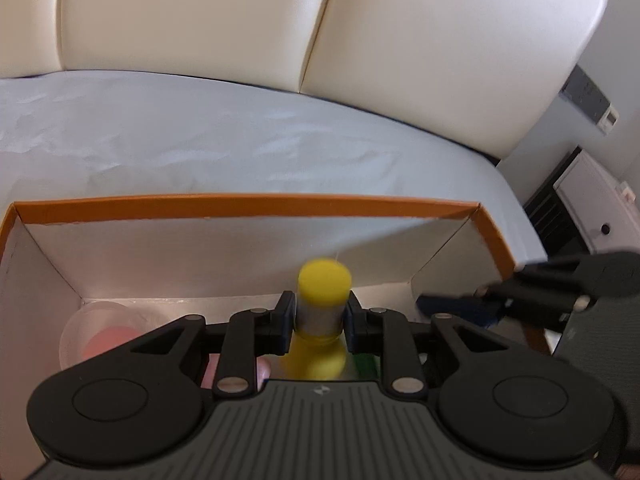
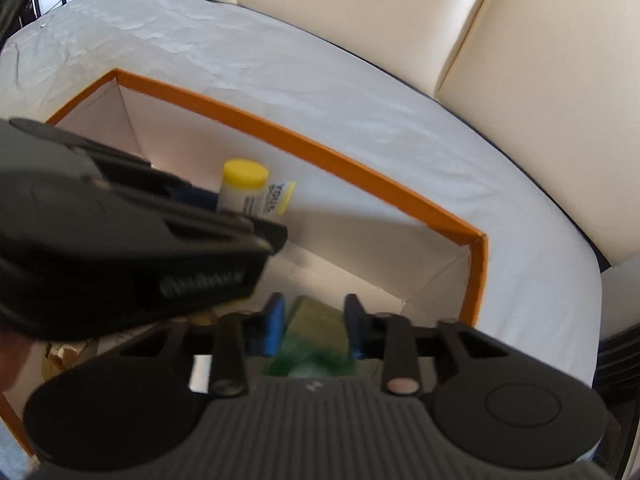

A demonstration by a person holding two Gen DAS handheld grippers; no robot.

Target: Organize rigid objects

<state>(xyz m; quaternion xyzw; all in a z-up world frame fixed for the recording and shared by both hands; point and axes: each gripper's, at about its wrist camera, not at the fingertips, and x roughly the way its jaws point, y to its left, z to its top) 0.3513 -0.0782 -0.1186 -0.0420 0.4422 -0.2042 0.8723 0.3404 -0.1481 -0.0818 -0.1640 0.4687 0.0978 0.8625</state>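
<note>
An open cardboard box (image 1: 248, 205) with an orange rim and white inside sits on a grey sheet; it also shows in the right wrist view (image 2: 304, 142). My left gripper (image 1: 320, 312) is shut on a yellow-capped tube (image 1: 324, 284), held upright over the box's inside; the tube also shows in the right wrist view (image 2: 250, 192). My right gripper (image 2: 314, 322) holds a green object (image 2: 316, 330) between its blue pads inside the box near the right corner. The right gripper also shows in the left wrist view (image 1: 460, 304) at the box's right wall.
A clear round container with a pink item (image 1: 106, 336) lies in the box's left corner. Cream sofa cushions (image 1: 420, 40) stand behind the grey sheet (image 1: 200, 140). White furniture (image 1: 592, 200) stands at the far right.
</note>
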